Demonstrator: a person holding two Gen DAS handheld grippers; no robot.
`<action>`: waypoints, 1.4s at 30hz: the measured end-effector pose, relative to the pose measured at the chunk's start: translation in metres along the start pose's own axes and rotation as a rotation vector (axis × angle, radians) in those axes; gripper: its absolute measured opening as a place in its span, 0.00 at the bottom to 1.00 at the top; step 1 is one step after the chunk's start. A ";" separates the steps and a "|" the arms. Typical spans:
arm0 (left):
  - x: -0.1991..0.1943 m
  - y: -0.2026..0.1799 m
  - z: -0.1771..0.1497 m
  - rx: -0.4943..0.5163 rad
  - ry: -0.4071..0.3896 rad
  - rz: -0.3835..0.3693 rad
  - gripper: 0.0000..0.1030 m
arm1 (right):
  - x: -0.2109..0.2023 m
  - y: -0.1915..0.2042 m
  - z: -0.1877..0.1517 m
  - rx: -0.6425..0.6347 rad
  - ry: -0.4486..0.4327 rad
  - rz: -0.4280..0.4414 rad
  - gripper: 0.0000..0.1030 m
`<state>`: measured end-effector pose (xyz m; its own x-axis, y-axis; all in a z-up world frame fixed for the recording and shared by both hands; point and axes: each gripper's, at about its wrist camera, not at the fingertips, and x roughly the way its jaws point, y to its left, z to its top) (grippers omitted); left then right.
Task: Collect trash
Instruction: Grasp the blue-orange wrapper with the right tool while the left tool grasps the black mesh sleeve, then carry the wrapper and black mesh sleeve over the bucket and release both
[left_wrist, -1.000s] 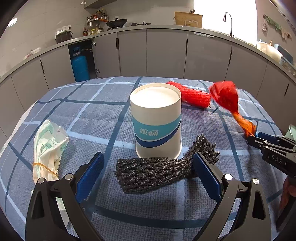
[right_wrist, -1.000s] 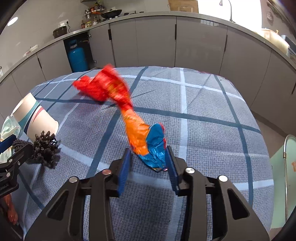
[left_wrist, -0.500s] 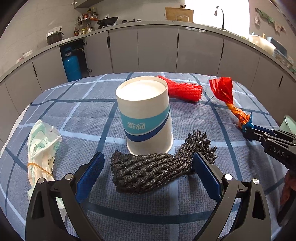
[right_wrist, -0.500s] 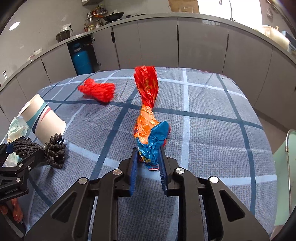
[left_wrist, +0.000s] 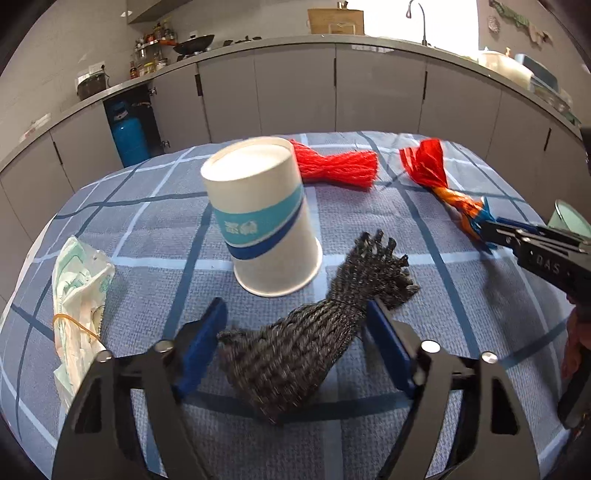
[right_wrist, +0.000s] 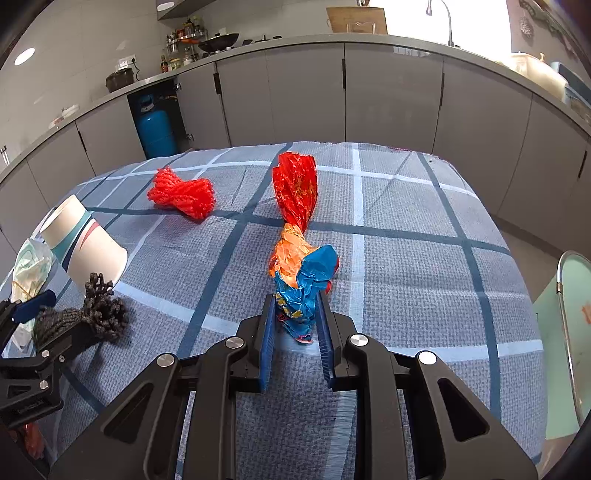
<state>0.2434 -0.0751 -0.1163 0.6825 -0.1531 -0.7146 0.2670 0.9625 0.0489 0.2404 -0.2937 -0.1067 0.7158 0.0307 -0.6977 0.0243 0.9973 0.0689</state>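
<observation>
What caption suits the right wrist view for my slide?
Right hand-held gripper shut on a twisted wrapper lying on the checked tablecloth, red net beyond.

Twisted red-orange-blue wrapper (right_wrist: 297, 236) beside black net (left_wrist: 314, 328)

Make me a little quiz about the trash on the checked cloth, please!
1. True or false: the paper cup stands upside down, wide mouth on the cloth.
2. Which thing do the right tongs grip? A) the red net B) the twisted wrapper C) the face mask
3. Fill in: the black net lies between the blue pads of the ____ tongs.

Key: 1 true. 2 B; the pads press on its blue end. 3 left; those pads are close around the net, but whether they squeeze it yet cannot be told.
</observation>
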 end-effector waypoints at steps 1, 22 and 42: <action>0.000 -0.002 0.000 0.008 0.004 -0.004 0.63 | 0.000 0.000 0.000 -0.002 0.000 0.001 0.21; -0.001 -0.012 -0.003 0.040 0.005 -0.008 0.20 | -0.028 -0.014 -0.007 0.068 -0.123 0.052 0.10; -0.017 -0.072 0.002 0.065 -0.074 -0.075 0.19 | -0.084 -0.045 -0.033 0.078 -0.297 0.024 0.08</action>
<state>0.2143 -0.1422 -0.1061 0.7068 -0.2422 -0.6647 0.3611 0.9314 0.0445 0.1559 -0.3390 -0.0747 0.8894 0.0215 -0.4567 0.0507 0.9881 0.1453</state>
